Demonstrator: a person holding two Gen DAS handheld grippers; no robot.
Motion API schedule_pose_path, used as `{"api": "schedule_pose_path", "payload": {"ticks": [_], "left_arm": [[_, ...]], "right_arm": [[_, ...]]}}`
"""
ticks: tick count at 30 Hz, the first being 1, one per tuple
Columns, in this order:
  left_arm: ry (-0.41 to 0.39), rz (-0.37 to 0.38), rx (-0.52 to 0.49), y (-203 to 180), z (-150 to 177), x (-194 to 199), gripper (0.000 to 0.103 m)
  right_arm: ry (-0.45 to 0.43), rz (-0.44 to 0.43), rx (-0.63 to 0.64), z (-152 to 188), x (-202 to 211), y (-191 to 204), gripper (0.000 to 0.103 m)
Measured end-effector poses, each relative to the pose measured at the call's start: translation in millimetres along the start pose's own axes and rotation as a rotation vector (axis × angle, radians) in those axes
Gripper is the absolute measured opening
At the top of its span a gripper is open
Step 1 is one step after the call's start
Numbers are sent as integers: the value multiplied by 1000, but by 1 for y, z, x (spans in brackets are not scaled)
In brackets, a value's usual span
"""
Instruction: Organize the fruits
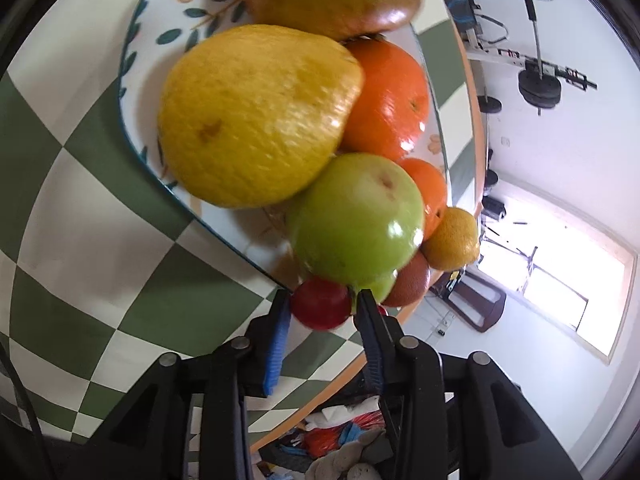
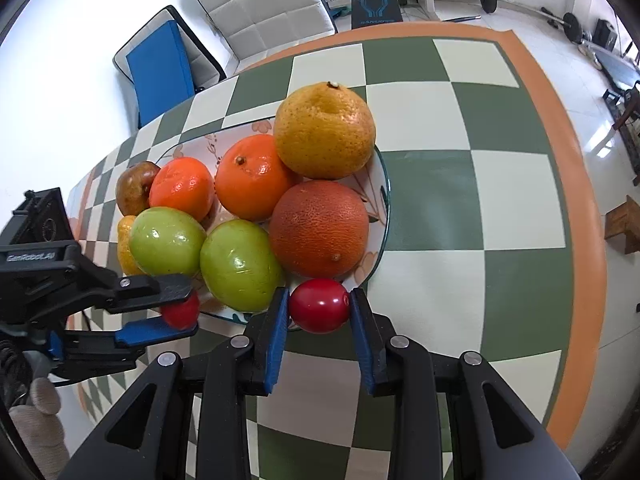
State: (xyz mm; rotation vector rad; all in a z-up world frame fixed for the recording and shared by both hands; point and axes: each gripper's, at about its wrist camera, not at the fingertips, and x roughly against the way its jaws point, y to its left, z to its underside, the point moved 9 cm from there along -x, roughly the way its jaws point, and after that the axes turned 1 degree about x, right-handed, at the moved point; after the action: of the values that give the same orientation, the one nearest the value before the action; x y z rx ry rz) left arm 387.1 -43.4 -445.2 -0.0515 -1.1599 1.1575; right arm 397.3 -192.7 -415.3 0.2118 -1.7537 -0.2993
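Both fingers clamp red fruits; only right wrist view shows both: left gripper (image 2: 182, 312) on one red fruit (image 2: 181, 313), right gripper (image 2: 319, 307) on another red fruit (image 2: 319, 305).

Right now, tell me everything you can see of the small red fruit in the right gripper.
The small red fruit is round, smooth and glossy, with a highlight on its skin, and looks whole. It sits between the blue pads of the right gripper, which press on both its sides. It is at the near rim of the floral plate, just below the reddish-brown orange; whether it rests on the plate cannot be told.
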Motion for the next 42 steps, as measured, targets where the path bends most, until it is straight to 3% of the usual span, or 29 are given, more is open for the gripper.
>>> {"api": "schedule_pose_path", "payload": {"ticks": [4,9,11,13,16,18,20,22,24,30,42], "left_arm": [[-13,-5,17,6,-4,5,36],[-23,-32,-13,4,0,8,36],[-36,-75,-47,2,3,11,36],[-65,-163,-123,0,7,17,36],[-146,-395,-338,-4,14,27,36],[-199,-515,-455,-6,18,34,40],[-252,-607,-550,-7,20,42,63],[-308,-674,-630,-13,24,49,72],[-358,-729,-694,-20,29,58,93],[-450,-742,-780,-35,46,84,101],[-568,-670,-866,-56,96,138,101]], "right_arm": [[-9,-50,-19,1,2,-1,47],[-18,-67,-10,3,7,1,48],[-25,-65,-8,3,13,2,48],[-46,-39,13,4,23,3,59],[-63,28,38,8,36,4,78],[-63,87,48,14,43,2,86],[-71,119,57,18,52,2,90],[-85,169,59,22,62,1,95],[-106,209,55,24,72,-1,96],[-161,253,36,24,105,2,99],[-276,295,53,37,182,35,99]]}}
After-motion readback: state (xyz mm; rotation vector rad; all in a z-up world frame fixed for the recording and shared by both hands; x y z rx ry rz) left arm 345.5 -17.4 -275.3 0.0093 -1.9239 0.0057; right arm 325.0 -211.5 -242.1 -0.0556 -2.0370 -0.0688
